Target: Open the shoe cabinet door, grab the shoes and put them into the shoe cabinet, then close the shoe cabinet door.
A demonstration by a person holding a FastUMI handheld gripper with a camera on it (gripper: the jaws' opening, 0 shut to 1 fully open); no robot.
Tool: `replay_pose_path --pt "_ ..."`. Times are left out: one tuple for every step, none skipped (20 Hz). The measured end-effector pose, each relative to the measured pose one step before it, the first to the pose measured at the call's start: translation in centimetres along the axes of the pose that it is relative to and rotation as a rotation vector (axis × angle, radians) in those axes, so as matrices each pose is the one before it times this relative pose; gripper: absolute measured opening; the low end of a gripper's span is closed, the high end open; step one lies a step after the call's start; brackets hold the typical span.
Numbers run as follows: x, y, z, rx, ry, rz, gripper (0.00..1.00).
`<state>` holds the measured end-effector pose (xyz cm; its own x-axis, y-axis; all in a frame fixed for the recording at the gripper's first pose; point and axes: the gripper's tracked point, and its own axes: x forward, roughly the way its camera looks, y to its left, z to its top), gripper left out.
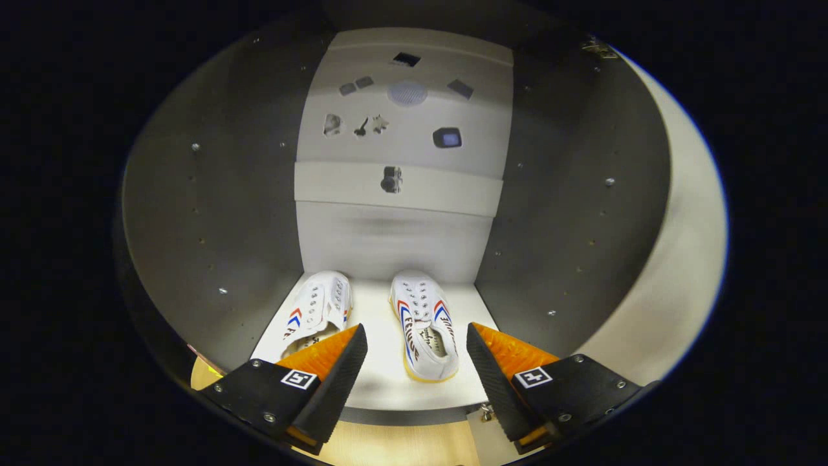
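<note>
Two white canvas shoes with red and blue stripes stand on the bottom shelf [378,382] inside the open shoe cabinet. The right shoe [424,327] lies between and just beyond my fingers, toe toward the back wall. Partly hidden behind my left finger, the left shoe [317,310] stands beside it. My gripper [417,362] is open at the cabinet's front edge, with nothing between its fingers. The open cabinet door [673,259] swings out at the right.
Grey side walls [213,220] close in on both sides of the compartment. The pale back wall [398,188] has a horizontal rail and several cut-out holes. A small latch [485,412] sits at the shelf's front edge near my right finger.
</note>
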<state>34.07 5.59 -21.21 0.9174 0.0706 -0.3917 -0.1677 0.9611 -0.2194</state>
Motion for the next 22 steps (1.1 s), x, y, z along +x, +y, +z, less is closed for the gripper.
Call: replay_pose_path --pt "-2.035 -0.324 0.274 0.00657 -0.02223 -0.00077 0.95" --pt "-1.958 -0.323 0.238 0.00496 -0.0194 -0.00213 0.95" --pt "-2.286 -0.373 0.223 0.0023 -0.01937 -0.00132 0.95" --pt "-2.094 -0.321 0.126 0.00208 -0.01742 -0.00308 0.95" --pt "-2.208 -0.393 0.077 -0.0022 -0.01434 -0.00554 0.95" --pt "-2.209 -0.445 -0.002 -0.0038 -0.01083 -0.00664 0.95" --pt "-2.353 -0.367 -0.031 -0.00172 -0.00974 -0.00174 0.95" --pt "-2.497 -0.209 0.084 0.00215 -0.01201 0.00057 0.95" --pt "-2.446 -0.299 0.175 0.00219 -0.0138 -0.00031 0.95" --pt "-2.265 -0.454 0.004 -0.00147 -0.01327 -0.00644 0.95" --pt "-2.263 -0.736 0.072 -0.00505 -0.01005 -0.0131 0.95" --pt "-2.044 -0.8 -0.125 -0.00235 -0.00385 -0.0157 0.95" --pt "-2.101 -1.297 -0.152 0.00355 -0.00279 -0.01624 0.95" --pt "-2.132 -1.466 -0.279 0.00865 -0.00182 -0.02197 0.95" --pt "-1.692 -1.573 -0.222 0.01096 -0.0049 -0.02917 0.95" --pt "-1.605 -1.79 -0.279 0.00856 -0.00454 -0.02707 0.95" --pt "-1.342 -1.888 -0.261 0.00865 -0.00407 -0.0319 0.95" --pt "-1.129 -2.089 -0.333 0.00337 -0.00456 -0.0336 0.95" --pt "-0.759 -2.447 -0.385 0.00207 -0.00081 -0.0507 0.95" --pt "-0.241 -2.595 -0.226 -0.00076 -0.00375 -0.05222 0.95" --pt "0.151 -2.396 -0.266 0.0053 -0.00487 -0.05001 0.95" --pt "0.342 -1.93 -0.229 0.0119 -0.00495 -0.04006 0.95"
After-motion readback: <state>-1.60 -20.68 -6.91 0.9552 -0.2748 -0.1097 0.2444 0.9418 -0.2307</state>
